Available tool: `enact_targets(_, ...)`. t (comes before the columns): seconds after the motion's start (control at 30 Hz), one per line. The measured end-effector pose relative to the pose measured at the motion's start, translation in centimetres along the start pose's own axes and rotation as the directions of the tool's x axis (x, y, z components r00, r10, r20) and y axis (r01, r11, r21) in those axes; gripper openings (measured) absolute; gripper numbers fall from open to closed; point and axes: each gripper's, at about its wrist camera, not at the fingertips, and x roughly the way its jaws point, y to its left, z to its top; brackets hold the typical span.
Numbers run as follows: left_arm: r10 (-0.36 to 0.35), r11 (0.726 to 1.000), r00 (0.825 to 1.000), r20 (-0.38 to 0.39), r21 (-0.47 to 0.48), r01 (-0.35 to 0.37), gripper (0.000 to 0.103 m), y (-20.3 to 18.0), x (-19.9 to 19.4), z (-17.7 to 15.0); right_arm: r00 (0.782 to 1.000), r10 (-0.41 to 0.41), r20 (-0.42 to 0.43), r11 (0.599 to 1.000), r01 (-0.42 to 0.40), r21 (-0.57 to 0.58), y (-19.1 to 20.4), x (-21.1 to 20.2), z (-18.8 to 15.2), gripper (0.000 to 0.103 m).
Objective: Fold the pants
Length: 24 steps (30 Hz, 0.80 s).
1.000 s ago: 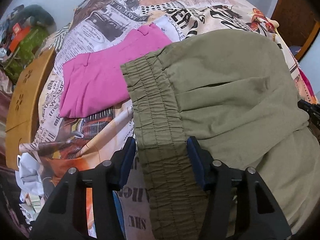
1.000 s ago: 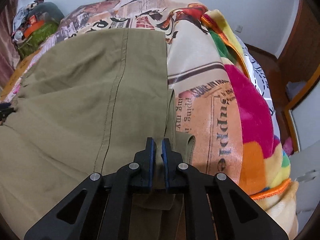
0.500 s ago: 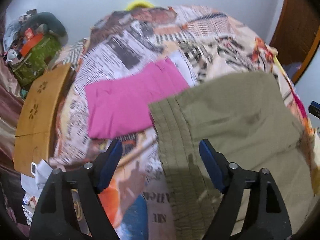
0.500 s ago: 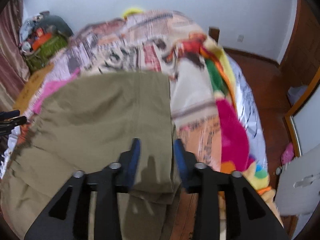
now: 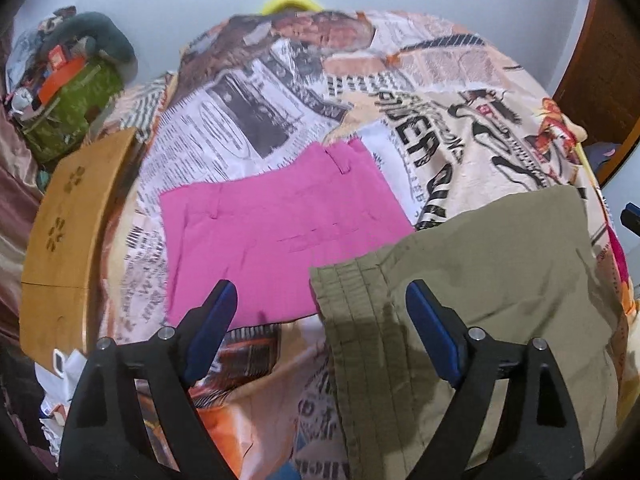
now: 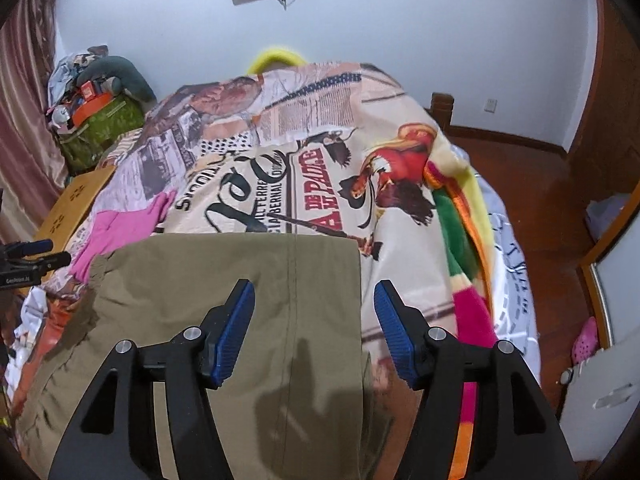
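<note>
A: Where do we stand with the olive pants (image 6: pixel 224 320)?

B: They lie flat on the bed (image 6: pixel 320 168), folded over, the elastic waistband (image 5: pixel 352 320) at the left edge and a straight edge on the right, beside the striped blanket (image 6: pixel 472 280). The pink shorts (image 5: pixel 276 240) sit just beside the waistband, with one corner under it.

A: And our jaws?

B: Both released and opening. The left gripper (image 5: pixel 320 328) hovers above the waistband, nothing between its pads (image 5: pixel 432 332). The right gripper (image 6: pixel 314 328) hangs over the right edge of the cloth, also holding nothing.

A: So we judge this fold laid down. How do we do the next one well?

B: We should check that the edges line up, then take both layers together at matching points on each side. We bite deep enough that the lower layer does not slip, lift evenly, and keep the left jaws clear of the pink shorts.
</note>
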Motion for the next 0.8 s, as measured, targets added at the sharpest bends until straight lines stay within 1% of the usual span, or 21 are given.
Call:
enact_targets(0.17,-0.022,0.999,0.998,-0.056,-0.026,0.02,0.087,0.2,3.3,0.1,0.999,0.019,-0.04,1.0,-0.018,0.025,-1.2,3.2,1.1,0.058)
enact_targets(0.3,-0.043,0.998,0.994,-0.102,-0.042,0.039,0.088,0.2,5.9,-0.3,0.997,0.006,-0.071,1.0,-0.004,0.026,-1.9,6.1,1.8,0.058)
enact_targets(0.37,-0.064,0.996,0.993,-0.103,-0.062,0.058,0.09,0.2,6.4,-0.4,0.997,0.019,-0.08,0.999,-0.016,0.036,-2.2,7.3,1.9,0.058)
enact_targets(0.43,-0.089,0.994,0.991,-0.104,-0.077,0.081,0.091,0.2,6.8,-0.3,0.995,0.012,-0.097,0.999,-0.009,0.034,-2.2,8.4,1.8,0.057)
enact_targets(0.5,-0.103,0.993,0.991,-0.083,-0.073,0.097,0.09,0.0,6.8,-0.1,0.994,0.021,-0.108,0.999,-0.018,0.032,-1.9,9.4,1.4,0.052)
enact_targets(0.53,-0.108,0.993,0.991,-0.075,-0.065,0.103,0.087,-0.2,6.7,-0.1,0.994,0.025,-0.107,0.999,-0.022,0.033,-1.8,9.6,1.4,0.046)
enact_targets(0.57,-0.112,0.993,0.991,-0.074,-0.056,0.108,0.081,-0.4,6.8,-0.1,0.995,0.021,-0.094,0.999,-0.018,0.032,-1.7,9.6,1.3,0.042)
enact_targets(0.6,-0.123,0.992,0.99,-0.075,-0.043,0.12,0.071,-0.8,6.8,-0.2,0.997,0.017,-0.08,1.0,-0.015,0.027,-1.4,9.5,1.2,0.039)
enact_targets(0.63,-0.13,0.991,0.989,-0.075,-0.035,0.128,0.067,-1.1,6.8,-0.3,0.997,0.007,-0.075,1.0,-0.005,0.025,-1.3,9.4,1.3,0.034)
enact_targets(0.67,-0.126,0.992,0.99,-0.069,-0.025,0.125,0.063,-1.4,6.5,-0.3,0.998,-0.003,-0.07,1.0,0.004,0.023,-1.2,9.4,1.3,0.027)
enact_targets(0.7,-0.107,0.994,0.992,-0.06,-0.015,0.106,0.06,-1.7,6.2,-0.3,0.998,-0.015,-0.067,1.0,0.016,0.021,-1.2,9.3,1.4,0.022)
enact_targets(0.73,-0.085,0.996,0.995,-0.052,-0.001,0.085,0.058,-2.0,6.0,-0.4,0.997,-0.028,-0.069,0.999,0.03,0.017,-1.2,9.2,1.4,0.014)
enact_targets(0.8,-0.051,0.998,0.998,-0.031,0.022,0.052,0.052,-2.3,5.5,-0.4,0.997,-0.043,-0.065,0.999,0.043,0.011,-1.1,8.7,1.6,0.013)
